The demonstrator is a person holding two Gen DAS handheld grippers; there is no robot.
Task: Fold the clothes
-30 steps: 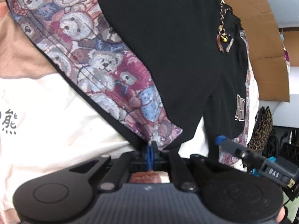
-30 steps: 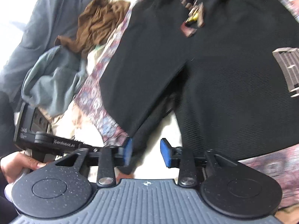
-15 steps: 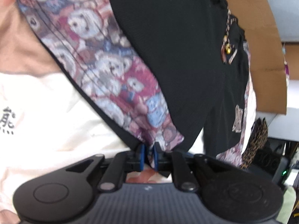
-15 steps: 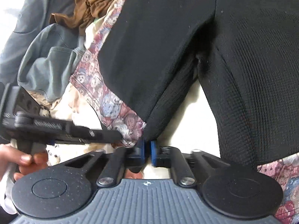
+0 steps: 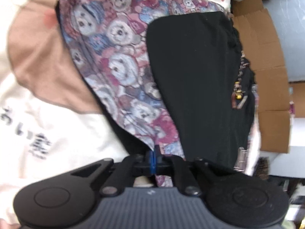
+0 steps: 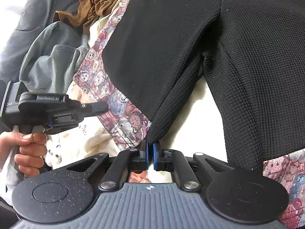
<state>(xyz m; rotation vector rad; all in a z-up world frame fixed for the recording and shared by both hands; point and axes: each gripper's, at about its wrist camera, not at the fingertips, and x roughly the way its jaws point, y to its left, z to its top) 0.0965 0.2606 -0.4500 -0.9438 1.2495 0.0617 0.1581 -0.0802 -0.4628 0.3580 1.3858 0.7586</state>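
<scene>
Black shorts [image 5: 192,80] with teddy-bear patterned panels [image 5: 122,72] lie spread over a cream cloth. My left gripper [image 5: 153,157] is shut on the bear-print hem corner of one leg. In the right wrist view the same black shorts [image 6: 171,43] fill the frame. My right gripper [image 6: 150,152] is shut on the hem corner of that leg, where the black fabric meets the bear-print panel [image 6: 125,118]. The left gripper's body [image 6: 49,108] and the hand holding it show at the left of the right wrist view.
A cream shirt with black characters [image 5: 38,133] and a tan patch [image 5: 42,63] lies under the shorts. Brown cardboard [image 5: 266,87] stands at the right. A grey-blue garment [image 6: 49,61] and a crumpled brown one [image 6: 99,2] lie at the far left.
My right gripper closed from open onto the hem of the shorts leg. My left gripper stayed shut on the bear-print corner and lifted it, so more of the patterned panel shows.
</scene>
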